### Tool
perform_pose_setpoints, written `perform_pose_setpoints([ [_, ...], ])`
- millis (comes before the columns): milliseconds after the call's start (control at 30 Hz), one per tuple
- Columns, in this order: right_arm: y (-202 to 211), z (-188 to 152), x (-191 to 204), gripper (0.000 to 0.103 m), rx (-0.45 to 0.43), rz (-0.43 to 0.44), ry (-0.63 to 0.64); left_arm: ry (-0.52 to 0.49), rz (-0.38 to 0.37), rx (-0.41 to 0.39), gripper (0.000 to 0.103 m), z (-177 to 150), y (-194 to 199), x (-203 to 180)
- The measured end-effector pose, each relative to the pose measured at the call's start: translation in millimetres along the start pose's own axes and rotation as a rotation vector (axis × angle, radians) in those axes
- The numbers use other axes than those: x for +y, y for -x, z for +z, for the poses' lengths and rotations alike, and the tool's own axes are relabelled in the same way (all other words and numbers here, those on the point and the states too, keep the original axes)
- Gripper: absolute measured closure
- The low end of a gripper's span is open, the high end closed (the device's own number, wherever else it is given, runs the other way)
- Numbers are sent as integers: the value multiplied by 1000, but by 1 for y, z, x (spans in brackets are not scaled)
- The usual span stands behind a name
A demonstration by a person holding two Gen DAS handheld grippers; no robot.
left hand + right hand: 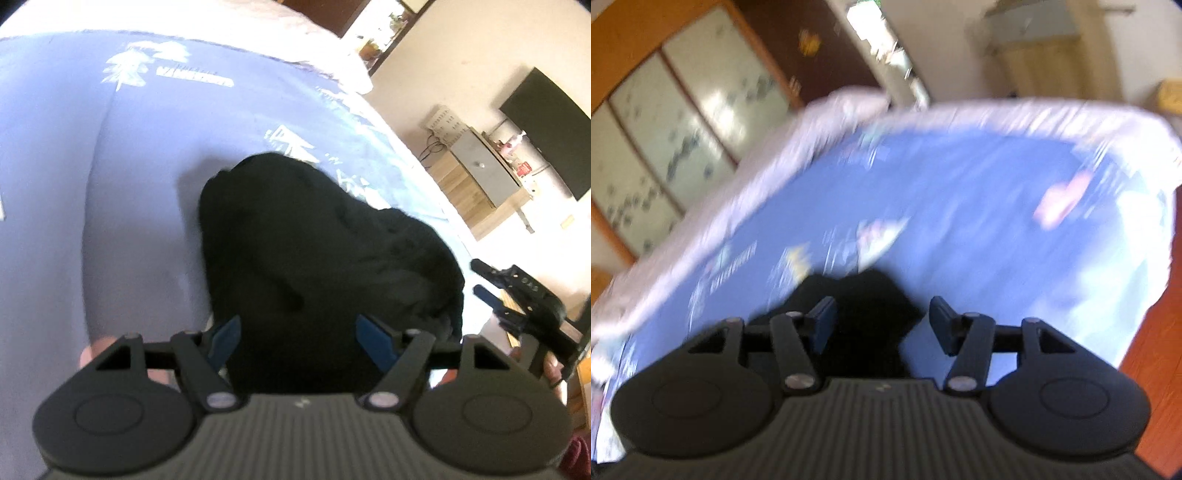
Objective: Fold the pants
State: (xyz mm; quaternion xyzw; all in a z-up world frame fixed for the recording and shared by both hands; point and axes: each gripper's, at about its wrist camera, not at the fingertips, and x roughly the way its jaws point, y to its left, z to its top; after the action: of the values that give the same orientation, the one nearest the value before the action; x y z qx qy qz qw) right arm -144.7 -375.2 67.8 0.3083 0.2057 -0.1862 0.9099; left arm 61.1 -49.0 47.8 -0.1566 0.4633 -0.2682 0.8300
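The black pants [317, 258] lie in a crumpled heap on the blue printed bed sheet [110, 184]. My left gripper [299, 339] hangs just over the near end of the heap, jaws open, and dark cloth fills the gap below its blue pads [225, 339]. My right gripper [480, 278] shows at the right edge of the left wrist view, beside the heap, open and empty. The right wrist view is blurred: there the right gripper [882, 325] stands open above a corner of the pants [864, 306], and its pads [942, 325] touch nothing.
The bed's white edge [960, 110] runs along the far side. A wardrobe with sliding panels [683, 129] stands behind it. A wooden cabinet [476, 181] and a dark screen [546, 129] line the wall on the right. Wooden floor [1156, 369] borders the bed.
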Motion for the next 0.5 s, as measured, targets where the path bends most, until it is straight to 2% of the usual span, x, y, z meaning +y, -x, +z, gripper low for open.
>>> perform_pose_setpoints([
  [33,4,1,5,47,-25,2,15,-14,-4,-3,33,2,-1,-4],
  [100,10,3,12,61,-57,30,87,-46,-3,-2,35,5,-4,-12],
  [200,-3,-5,34,78,-33,70,177,-85,9,38,39,3,-27,-24],
  [233,-8,-8,35,80,-7,89,186,-98,20,53,41,2,-33,-24],
  [300,-31,-14,38,82,52,101,198,-139,87,95,42,-5,-48,-22],
  [333,-45,-17,39,82,115,86,197,-163,143,132,41,-10,-60,-21],
  [400,-73,-25,31,82,248,60,162,-193,154,118,39,-16,-67,-18],
  [500,-72,-28,18,83,232,95,130,-193,159,122,38,-16,-64,-19],
])
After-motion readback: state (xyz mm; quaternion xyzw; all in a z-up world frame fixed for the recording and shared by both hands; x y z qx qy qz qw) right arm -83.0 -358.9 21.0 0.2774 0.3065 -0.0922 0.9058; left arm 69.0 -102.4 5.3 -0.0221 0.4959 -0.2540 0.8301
